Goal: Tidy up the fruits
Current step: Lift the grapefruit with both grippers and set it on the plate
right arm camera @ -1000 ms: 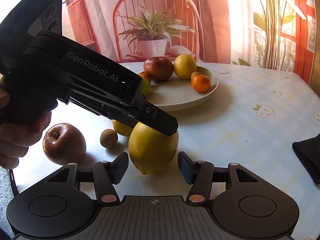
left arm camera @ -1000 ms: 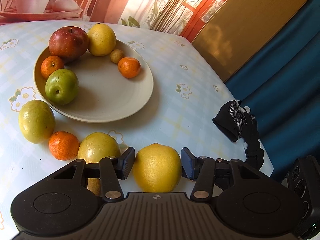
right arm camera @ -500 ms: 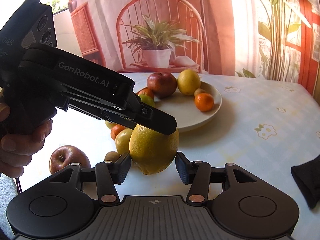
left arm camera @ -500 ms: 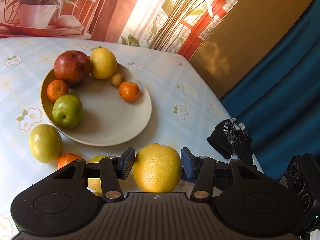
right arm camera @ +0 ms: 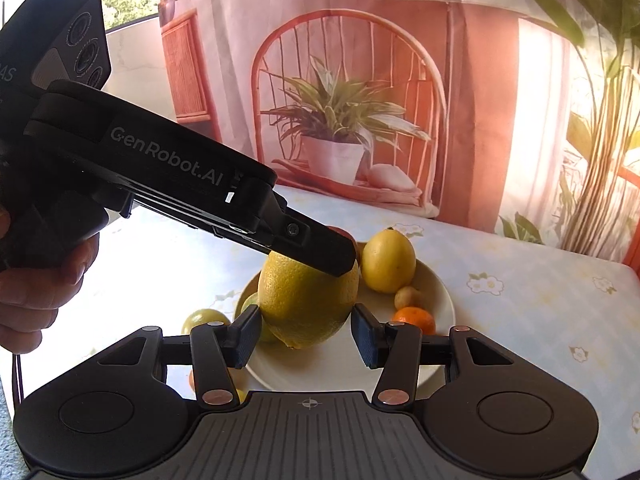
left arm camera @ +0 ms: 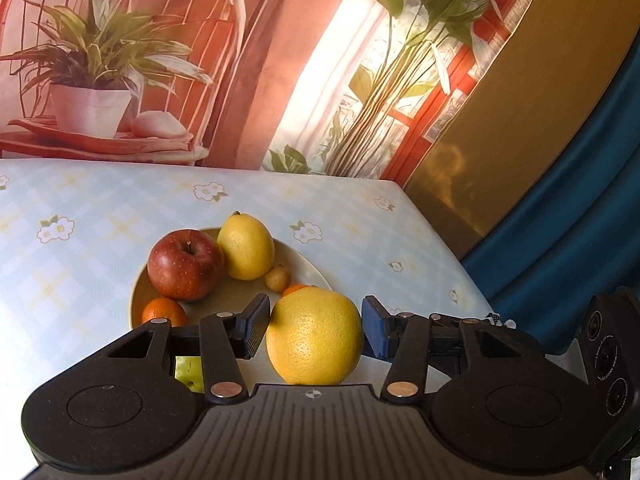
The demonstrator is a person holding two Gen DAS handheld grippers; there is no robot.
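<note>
A red apple, a smaller yellow lemon and mandarins crowded our round beige plate. Our left gripper clenched the large, pebbled yellow citrus above it — our right gripper gaped, released.

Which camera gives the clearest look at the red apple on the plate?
The left wrist view. The red apple sits unobstructed at the back left of the plate, beside a lemon. In the right wrist view the left gripper, which grips the large yellow citrus, covers nearly all of it.
</note>
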